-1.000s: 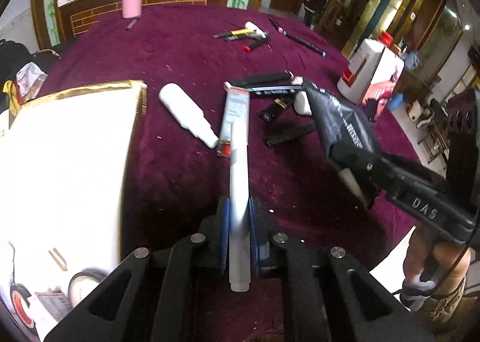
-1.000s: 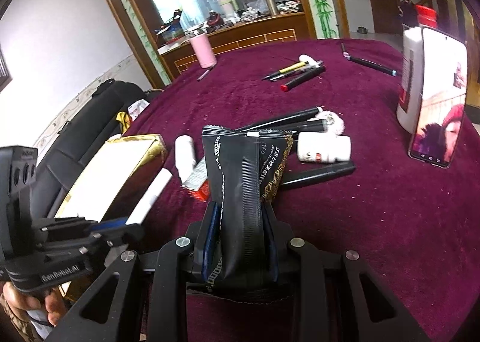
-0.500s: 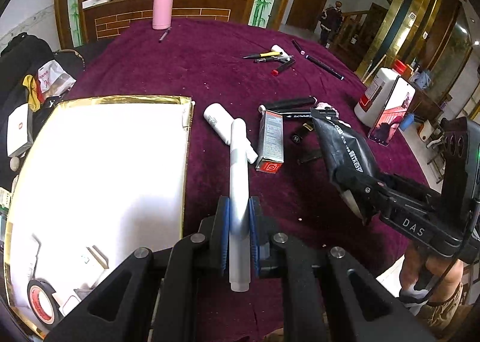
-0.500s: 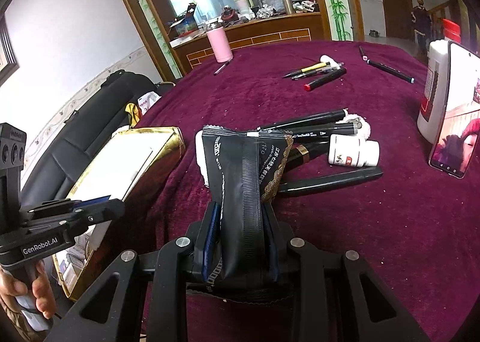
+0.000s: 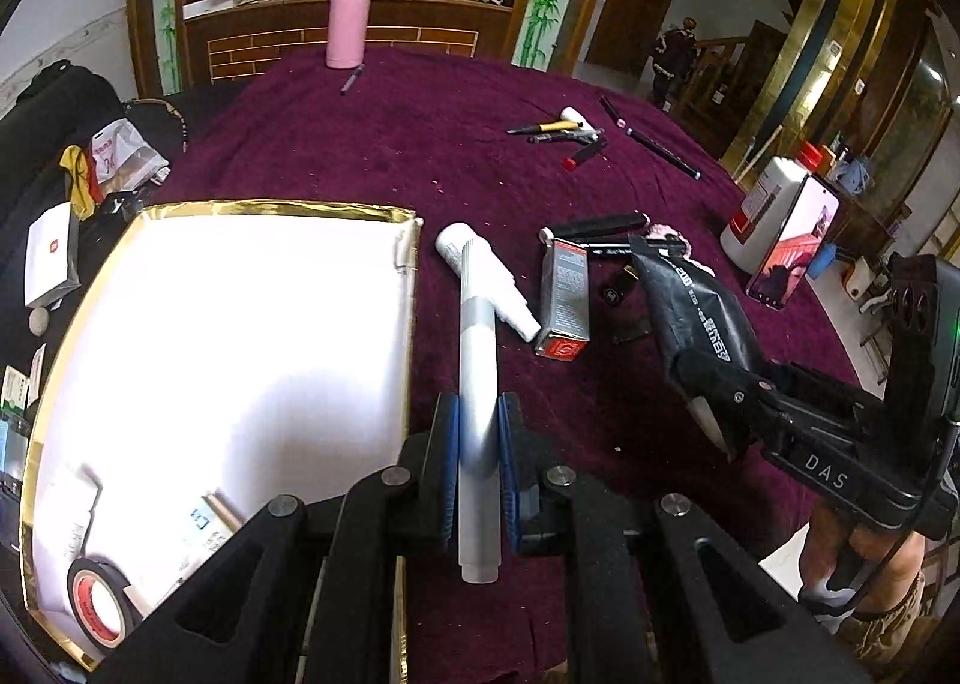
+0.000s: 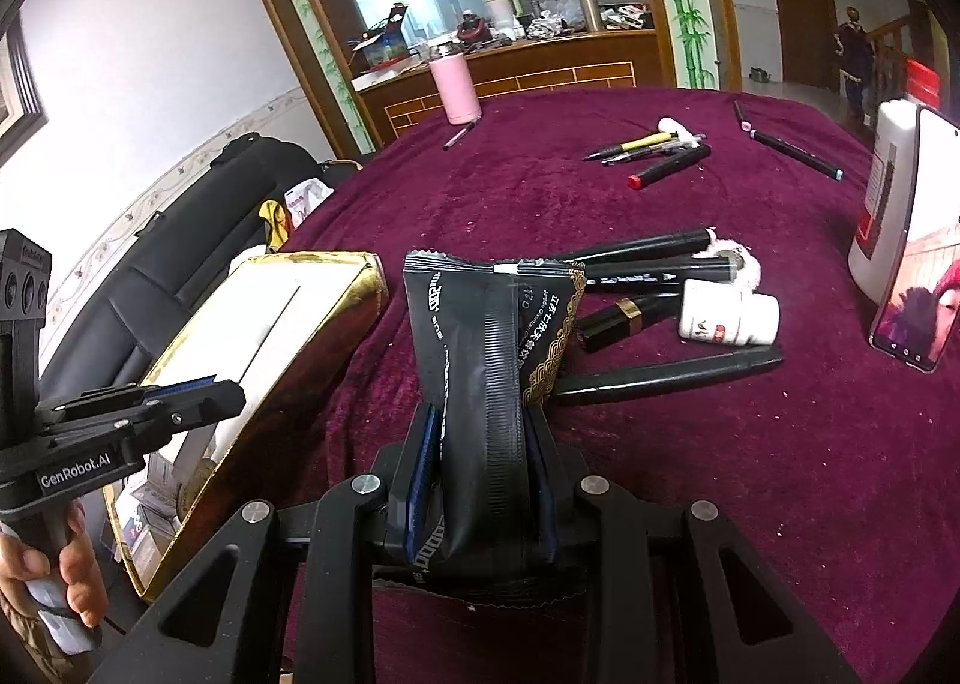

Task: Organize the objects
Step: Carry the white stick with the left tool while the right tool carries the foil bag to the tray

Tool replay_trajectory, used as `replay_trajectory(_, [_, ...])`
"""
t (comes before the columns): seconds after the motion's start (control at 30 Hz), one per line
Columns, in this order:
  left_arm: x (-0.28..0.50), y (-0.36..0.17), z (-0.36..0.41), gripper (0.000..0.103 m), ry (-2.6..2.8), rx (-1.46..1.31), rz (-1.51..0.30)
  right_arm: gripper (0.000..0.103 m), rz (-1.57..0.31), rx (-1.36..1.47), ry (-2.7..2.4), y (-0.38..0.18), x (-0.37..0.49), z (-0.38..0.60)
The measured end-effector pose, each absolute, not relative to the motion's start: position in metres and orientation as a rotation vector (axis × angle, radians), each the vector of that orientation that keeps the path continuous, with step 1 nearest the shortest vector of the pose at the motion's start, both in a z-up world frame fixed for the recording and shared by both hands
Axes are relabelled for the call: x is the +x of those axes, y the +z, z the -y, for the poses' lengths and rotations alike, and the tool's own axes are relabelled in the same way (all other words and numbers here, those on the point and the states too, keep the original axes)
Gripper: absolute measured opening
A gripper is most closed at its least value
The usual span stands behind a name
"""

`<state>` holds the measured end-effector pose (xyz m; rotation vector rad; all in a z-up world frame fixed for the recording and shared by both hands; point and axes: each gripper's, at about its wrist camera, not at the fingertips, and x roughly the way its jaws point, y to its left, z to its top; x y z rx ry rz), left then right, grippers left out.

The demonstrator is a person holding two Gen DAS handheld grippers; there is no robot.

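The left hand-held gripper (image 5: 478, 447) pinches a slim white-and-silver tube (image 5: 478, 384) between its blue pads, the tube's long axis running straight up the frame from bottom centre, its far tip reaching over the white bottle (image 5: 486, 279) lying on the bench (image 5: 420, 144). The gold-rimmed box (image 5: 210, 207) with its bright white interior fills the left half of that view, its right wall just to the left of the tube, so the drop spot lies to the left of the hand-held gripper and the tube's axis runs roughly parallel to that wall. A roll of black tape (image 5: 96, 603) and some small packets sit in the box's lower left corner; the rest of the floor looks bare, though glare washes it out.

The right hand-held gripper (image 6: 480, 480) is clamped on a black foil sachet (image 6: 489, 348) standing upright in its jaws at frame centre. In that view the gold box (image 6: 312, 270) is at the left, beyond the left hand-held gripper (image 6: 198, 390), which is between the sachet and the box. So the left hand is the nearer one to the box, and my judgement is that its tube should go in first, with a sideways shift to the left, while the right one waits its turn, or crosses over the near wall after

Black marker pens (image 6: 660, 258), a lipstick (image 6: 624, 315) and a white pill bottle (image 6: 729, 318) lie on the bench right of the sachet, yet to be sorted
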<state>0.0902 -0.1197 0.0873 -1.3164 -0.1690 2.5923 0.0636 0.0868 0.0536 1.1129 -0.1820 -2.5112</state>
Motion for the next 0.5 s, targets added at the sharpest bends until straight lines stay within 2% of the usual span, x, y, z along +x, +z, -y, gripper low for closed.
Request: replay_trajectory(0.5, [0.111,0.103,0.188,0.012,2.716,-1.318,0.289,0.03,0.131,1.077,-2.443,0.06,0.065,-0.054])
